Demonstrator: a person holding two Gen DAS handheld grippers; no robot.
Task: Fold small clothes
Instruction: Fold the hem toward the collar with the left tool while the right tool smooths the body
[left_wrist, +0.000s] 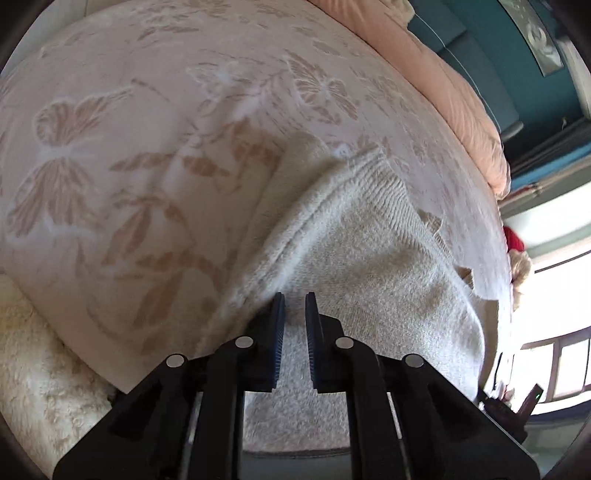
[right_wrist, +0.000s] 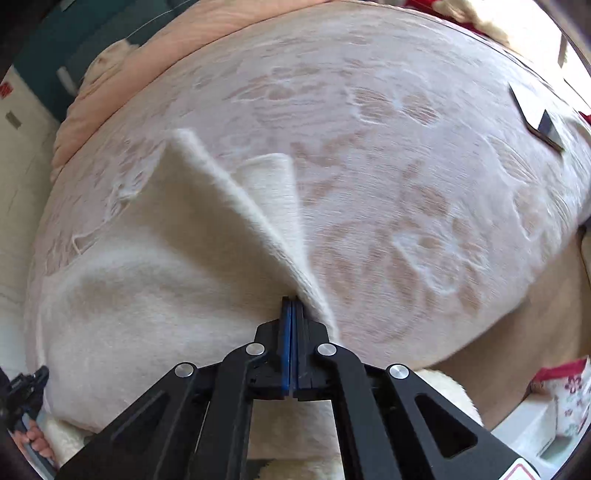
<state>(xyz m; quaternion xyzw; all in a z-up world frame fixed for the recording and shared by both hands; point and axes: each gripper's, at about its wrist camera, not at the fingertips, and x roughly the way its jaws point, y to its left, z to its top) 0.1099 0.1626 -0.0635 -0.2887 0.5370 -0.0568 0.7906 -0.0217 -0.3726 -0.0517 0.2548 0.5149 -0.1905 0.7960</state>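
A pale pink bedspread with a beige butterfly-and-leaf pattern (left_wrist: 147, 166) covers the bed, bordered by a plain peach quilt (left_wrist: 461, 96) and a fluffy cream blanket (left_wrist: 40, 369).

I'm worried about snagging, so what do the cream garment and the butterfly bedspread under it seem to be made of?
The cream garment looks like a soft knit, perhaps wool or acrylic: ribbed rows show at its edge, with a fuzzy matte nap and loose fringe threads. The butterfly bedspread looks like woven or plush patterned fabric, matte; its fibre can't be told. The right gripper is shut on the garment's edge.
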